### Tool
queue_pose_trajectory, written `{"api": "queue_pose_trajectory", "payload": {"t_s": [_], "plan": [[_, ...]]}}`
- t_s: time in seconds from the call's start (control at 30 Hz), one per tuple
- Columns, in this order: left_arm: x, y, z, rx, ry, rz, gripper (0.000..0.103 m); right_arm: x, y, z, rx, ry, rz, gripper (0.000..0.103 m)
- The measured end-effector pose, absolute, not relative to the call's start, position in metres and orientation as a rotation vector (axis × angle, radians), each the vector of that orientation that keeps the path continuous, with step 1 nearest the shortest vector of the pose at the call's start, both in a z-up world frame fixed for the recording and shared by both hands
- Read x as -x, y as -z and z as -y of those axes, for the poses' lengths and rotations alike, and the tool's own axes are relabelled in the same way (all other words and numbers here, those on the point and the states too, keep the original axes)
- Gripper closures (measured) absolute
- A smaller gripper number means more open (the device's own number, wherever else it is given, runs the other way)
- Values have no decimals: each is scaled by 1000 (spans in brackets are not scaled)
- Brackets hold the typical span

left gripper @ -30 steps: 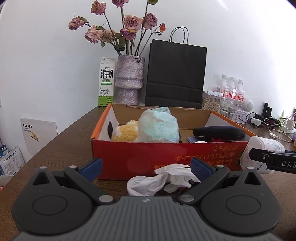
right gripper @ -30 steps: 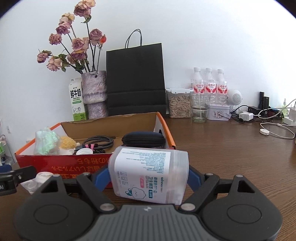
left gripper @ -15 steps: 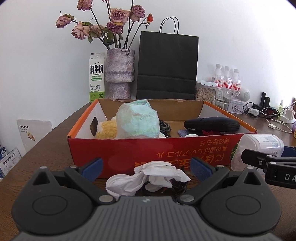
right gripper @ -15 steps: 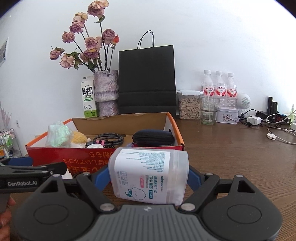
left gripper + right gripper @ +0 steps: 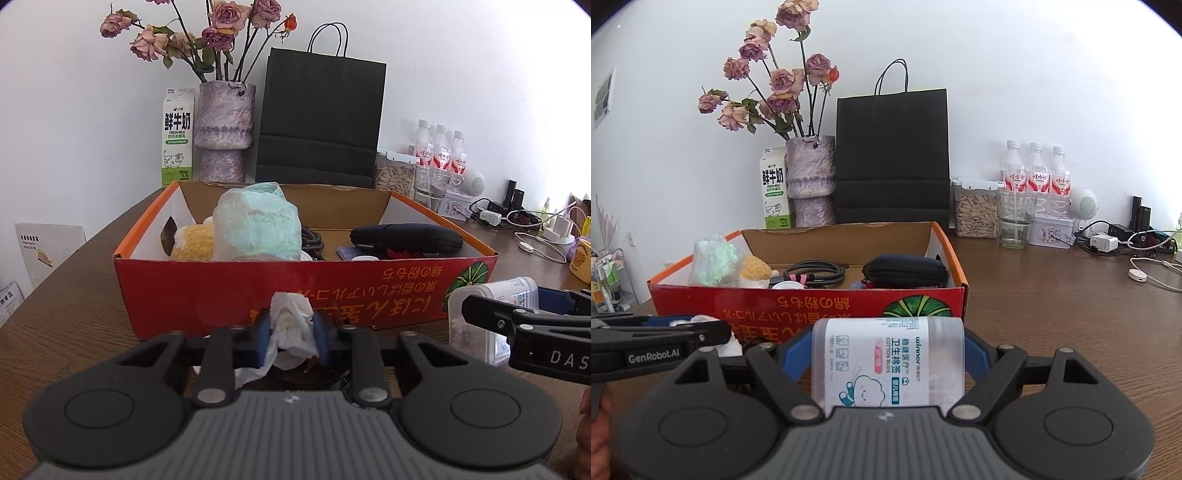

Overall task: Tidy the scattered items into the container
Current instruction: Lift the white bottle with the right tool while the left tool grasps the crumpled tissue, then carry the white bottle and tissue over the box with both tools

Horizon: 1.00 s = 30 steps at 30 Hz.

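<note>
Box [image 5: 192, 291] already part-filled. My left gripper [image 5: 291, 334] just closed its fingers on the tissue [image 5: 291, 321]; right gripper [image 5: 888, 354] clamps the cotton-bud tub [image 5: 886, 365]. Both still to drop in.

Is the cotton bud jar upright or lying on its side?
On its side: the cotton bud jar lies sideways between the right gripper's blue pads, its label text running vertically.

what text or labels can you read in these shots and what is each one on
"FRESH MILK" under large Chinese characters: milk carton
"winner", "COTTON BUDS": cotton bud tub, lying on its side
"GenRobot.AI": left gripper, seen from the right wrist view
"DAS", cut off at the frame edge: right gripper
Upside-down yellow Japanese lettering: red box
Bottle labels, white leaflet: too small to read
</note>
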<state>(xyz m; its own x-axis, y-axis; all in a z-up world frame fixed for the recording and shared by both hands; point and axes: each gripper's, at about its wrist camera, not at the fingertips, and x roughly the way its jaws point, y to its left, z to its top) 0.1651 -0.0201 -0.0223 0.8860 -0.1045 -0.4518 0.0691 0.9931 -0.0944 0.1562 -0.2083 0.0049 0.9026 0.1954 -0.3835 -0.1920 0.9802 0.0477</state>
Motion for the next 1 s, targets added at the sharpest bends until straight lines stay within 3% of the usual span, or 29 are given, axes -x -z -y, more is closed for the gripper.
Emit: {"api": "queue_pose_trajectory", "payload": {"t_s": [0.1,0.7,1.0], "plan": [[-162,21,18,89,99,-452,85,-156,-5,208,-9,-200,-397,22],[-144,15,13,111,52,-351,85,-152,-8,210,-10,-204,-363,22],[-140,-17,14,88,63,-259,84,-155,-36,212,-53,-243,-300,22]]}}
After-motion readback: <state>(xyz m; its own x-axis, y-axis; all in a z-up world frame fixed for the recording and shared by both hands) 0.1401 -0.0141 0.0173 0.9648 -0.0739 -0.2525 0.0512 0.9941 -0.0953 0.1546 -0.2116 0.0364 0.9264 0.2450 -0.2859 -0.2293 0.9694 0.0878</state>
